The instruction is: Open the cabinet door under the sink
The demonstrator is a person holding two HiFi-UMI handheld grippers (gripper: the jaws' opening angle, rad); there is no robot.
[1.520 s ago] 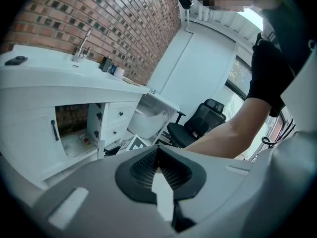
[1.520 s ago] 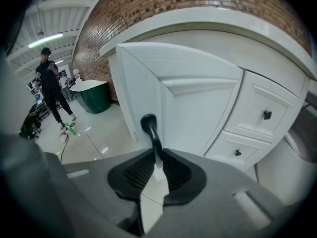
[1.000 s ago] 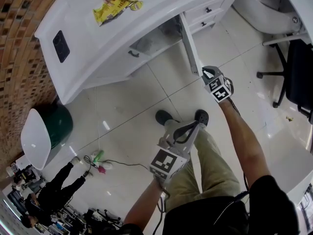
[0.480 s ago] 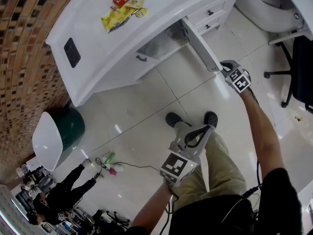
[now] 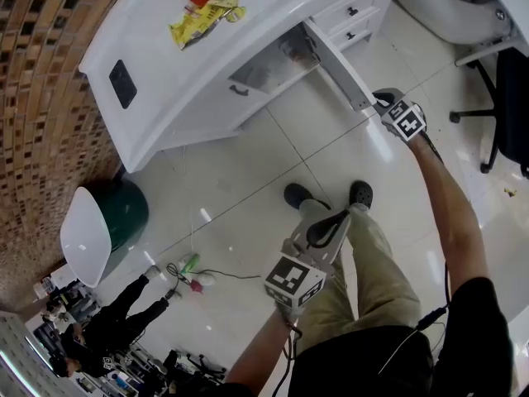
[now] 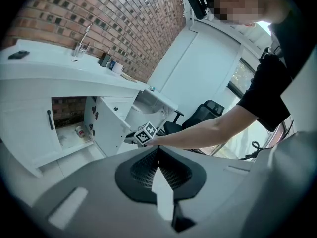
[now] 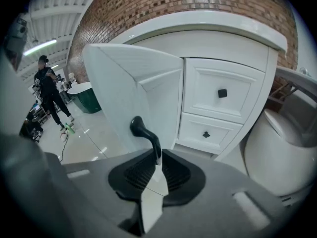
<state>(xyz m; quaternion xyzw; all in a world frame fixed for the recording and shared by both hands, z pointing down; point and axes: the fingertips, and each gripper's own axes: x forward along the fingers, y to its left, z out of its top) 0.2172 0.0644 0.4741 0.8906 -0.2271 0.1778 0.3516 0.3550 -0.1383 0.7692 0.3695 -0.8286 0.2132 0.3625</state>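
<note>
The white vanity cabinet [image 5: 190, 81] stands against the brick wall. Its right door [image 5: 335, 60] is swung out wide, and the compartment [image 5: 269, 64] behind it shows. My right gripper [image 5: 377, 99] is at the door's outer edge. In the right gripper view its pads [image 7: 157, 157] pinch the black handle [image 7: 143, 132] of that door [image 7: 133, 93], and the jaws are opening slightly with the handle still between them. My left gripper [image 5: 335, 220] hangs shut and empty over the person's legs. The left gripper view shows its closed tips [image 6: 158, 150] with the open door [image 6: 106, 128] beyond them.
The left door [image 5: 223, 106] stays closed, with two drawers [image 7: 223, 93] to the right of the open door. Snack packets [image 5: 202, 11] lie on the counter. A green bin [image 5: 111, 217], floor cables [image 5: 186, 267], an office chair [image 5: 508, 89] and a white tub [image 5: 450, 11] surround the spot.
The right gripper has pulled the door handle outward and to the right, and the door has swung wider. The left gripper has stayed about where it was.
</note>
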